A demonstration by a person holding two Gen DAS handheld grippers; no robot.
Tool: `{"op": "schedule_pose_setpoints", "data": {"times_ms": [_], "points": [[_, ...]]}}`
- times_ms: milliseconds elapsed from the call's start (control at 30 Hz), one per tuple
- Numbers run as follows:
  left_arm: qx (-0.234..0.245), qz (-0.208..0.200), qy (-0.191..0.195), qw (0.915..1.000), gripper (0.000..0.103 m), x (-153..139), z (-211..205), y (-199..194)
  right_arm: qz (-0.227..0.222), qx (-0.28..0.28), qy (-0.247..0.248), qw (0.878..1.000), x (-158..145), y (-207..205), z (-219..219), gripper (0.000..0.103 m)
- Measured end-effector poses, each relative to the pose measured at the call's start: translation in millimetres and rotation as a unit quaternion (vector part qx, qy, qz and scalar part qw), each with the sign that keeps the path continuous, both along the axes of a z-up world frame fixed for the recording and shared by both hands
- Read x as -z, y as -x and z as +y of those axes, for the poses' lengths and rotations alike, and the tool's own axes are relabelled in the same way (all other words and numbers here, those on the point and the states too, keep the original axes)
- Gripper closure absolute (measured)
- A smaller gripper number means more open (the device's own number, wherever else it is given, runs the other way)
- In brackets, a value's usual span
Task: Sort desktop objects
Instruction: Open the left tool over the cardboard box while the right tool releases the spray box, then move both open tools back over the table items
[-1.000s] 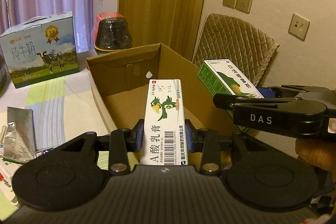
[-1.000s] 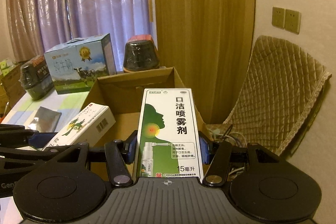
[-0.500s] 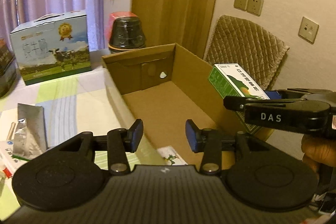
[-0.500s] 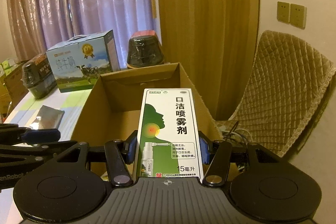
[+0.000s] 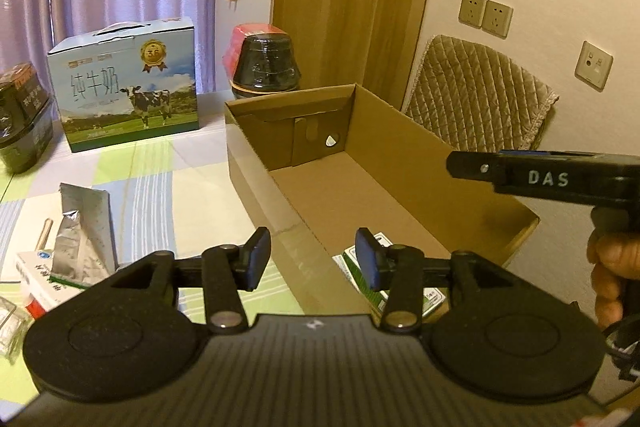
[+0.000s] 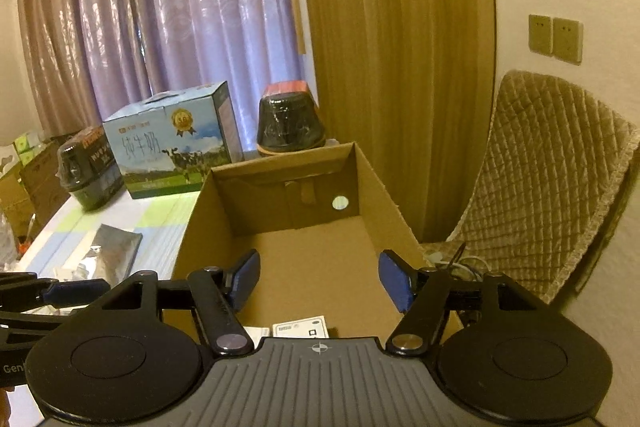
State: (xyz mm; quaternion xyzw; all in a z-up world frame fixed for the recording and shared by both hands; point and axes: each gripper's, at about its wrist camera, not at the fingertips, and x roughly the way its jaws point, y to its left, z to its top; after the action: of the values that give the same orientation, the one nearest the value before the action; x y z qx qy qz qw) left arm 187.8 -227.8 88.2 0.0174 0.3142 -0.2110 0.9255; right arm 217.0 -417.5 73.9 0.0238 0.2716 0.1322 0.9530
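I hold both tools over the near end of the open cardboard box, because that is where the sorted things go. My left gripper has its jaws spread with nothing between them, and it sits just above the box's near left wall, so whatever it lets fall lands inside, not on the tablecloth. My right gripper is likewise spread wide and empty, centred over the box floor. Two small medicine cartons already lie flat on that floor at the near end: a green-and-white one shows past my left tool's right finger, and a white panel with a barcode peeks out just above the right tool's body; I cannot tell which carton that panel belongs to. The rest of the box is bare, so there is plenty of room. Still outside, on the checked tablecloth to the left, are a silver foil pouch leaning on a white carton; I judge those are next. The milk gift box stands well back.
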Motion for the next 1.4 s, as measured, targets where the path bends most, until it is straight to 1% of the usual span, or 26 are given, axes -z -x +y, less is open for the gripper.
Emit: {"op": "schedule_pose_setpoints", "data": {"times_ms": [133, 267, 333, 467, 567, 633, 700, 867, 933, 1033, 1100, 1400], "points": [[-0.008, 0.002, 0.002, 1.0, 0.059, -2, 13, 12, -0.008, -0.005, -0.005, 1.0, -12, 17, 8, 0.035], [-0.017, 0.002, 0.001, 0.9999, 0.056, -2, 31, 31, -0.018, -0.024, -0.014, 0.999, -21, 41, 24, 0.03], [-0.025, 0.004, -0.004, 0.9997, 0.052, 1, 46, 42, -0.022, -0.037, -0.014, 0.999, -22, 54, 36, 0.028], [-0.045, 0.009, -0.019, 0.9988, 0.05, 8, 80, 59, -0.02, -0.07, -0.008, 0.997, -17, 74, 63, 0.024], [-0.07, 0.013, -0.031, 0.997, 0.043, 12, 115, 71, -0.014, -0.089, -0.01, 0.996, -12, 84, 82, 0.021], [-0.085, 0.013, -0.041, 0.9954, 0.035, 14, 138, 79, -0.009, -0.098, -0.018, 0.995, -7, 90, 94, 0.019], [-0.1, 0.014, -0.05, 0.9936, 0.029, 18, 160, 87, -0.003, -0.111, -0.02, 0.994, -2, 95, 108, 0.018], [-0.132, 0.018, -0.07, 0.9887, 0.02, 27, 210, 100, 0.015, -0.145, -0.005, 0.989, 18, 102, 142, 0.016], [-0.138, 0.022, -0.075, 0.9874, 0.019, 31, 225, 101, 0.017, -0.163, 0.008, 0.986, 27, 104, 155, 0.016], [-0.134, 0.031, -0.073, 0.9878, 0.019, 38, 241, 101, 0.021, -0.186, 0.033, 0.982, 39, 106, 171, 0.016], [-0.133, 0.033, -0.075, 0.9877, 0.019, 43, 249, 100, 0.026, -0.197, 0.04, 0.979, 47, 107, 178, 0.016], [-0.125, 0.047, -0.073, 0.9884, 0.019, 67, 260, 82, 0.046, -0.23, 0.065, 0.97, 79, 95, 199, 0.017]]}}
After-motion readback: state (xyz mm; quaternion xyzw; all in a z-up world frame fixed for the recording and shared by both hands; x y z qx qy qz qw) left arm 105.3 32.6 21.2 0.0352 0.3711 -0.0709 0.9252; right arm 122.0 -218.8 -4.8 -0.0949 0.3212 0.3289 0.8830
